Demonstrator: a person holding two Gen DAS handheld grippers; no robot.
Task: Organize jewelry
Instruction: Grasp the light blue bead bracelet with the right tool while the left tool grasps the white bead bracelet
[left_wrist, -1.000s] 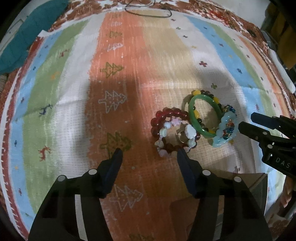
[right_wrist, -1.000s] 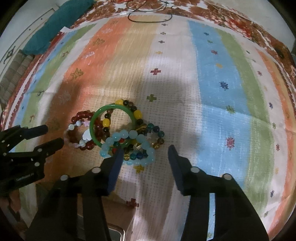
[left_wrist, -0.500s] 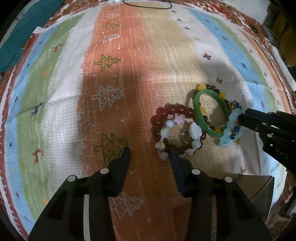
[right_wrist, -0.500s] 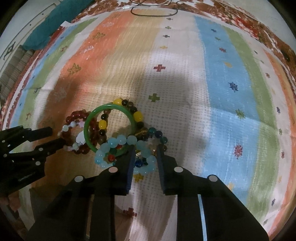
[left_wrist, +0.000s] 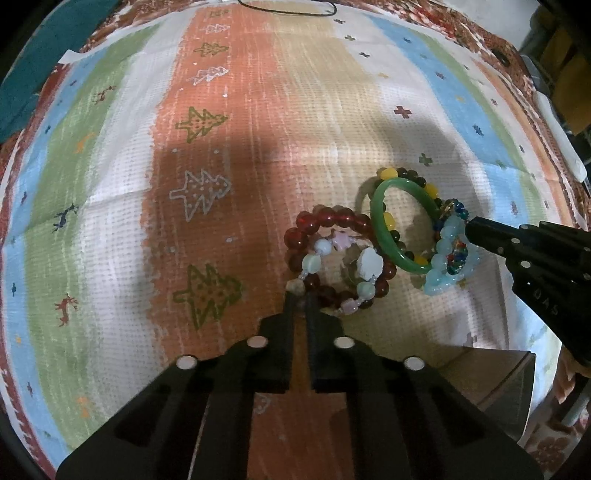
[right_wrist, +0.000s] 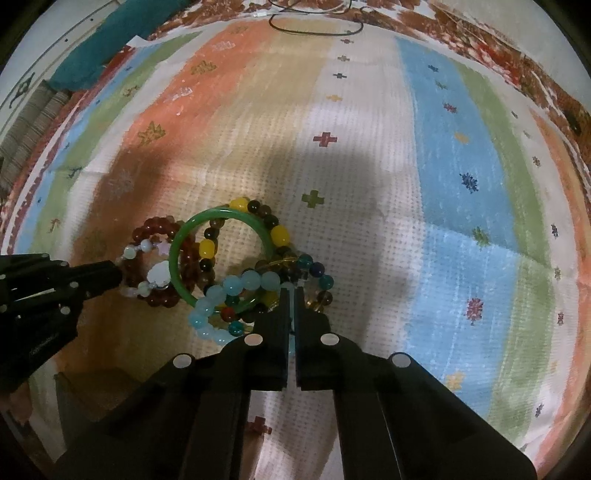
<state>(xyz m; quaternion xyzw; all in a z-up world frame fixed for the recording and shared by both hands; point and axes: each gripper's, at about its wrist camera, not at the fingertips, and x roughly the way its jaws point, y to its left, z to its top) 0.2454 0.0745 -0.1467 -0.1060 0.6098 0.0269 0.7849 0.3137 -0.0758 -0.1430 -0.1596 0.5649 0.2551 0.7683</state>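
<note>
A pile of bracelets lies on a striped cloth. A dark red bead bracelet (left_wrist: 334, 221) circles a pastel stone bracelet (left_wrist: 369, 264). Beside them lie a green bangle (left_wrist: 380, 229) (right_wrist: 177, 254) over a yellow and brown bead bracelet (right_wrist: 279, 234), and a light blue bead bracelet (left_wrist: 447, 275) (right_wrist: 236, 286) with dark multicolour beads. My left gripper (left_wrist: 301, 301) is shut at the near edge of the red and pastel bracelets, apparently on the pastel one. My right gripper (right_wrist: 291, 295) is shut on the light blue bracelet's strand.
A brown cardboard box (left_wrist: 491, 384) (right_wrist: 99, 391) stands at the near edge between the two grippers. A black cord (right_wrist: 314, 26) lies at the far edge of the cloth (right_wrist: 443, 184). A teal cushion (right_wrist: 92, 55) sits at the far left.
Both grippers moved forward onto the pile and went from wide open to shut, the left at the red and pastel bracelets, the right at the light blue one.
</note>
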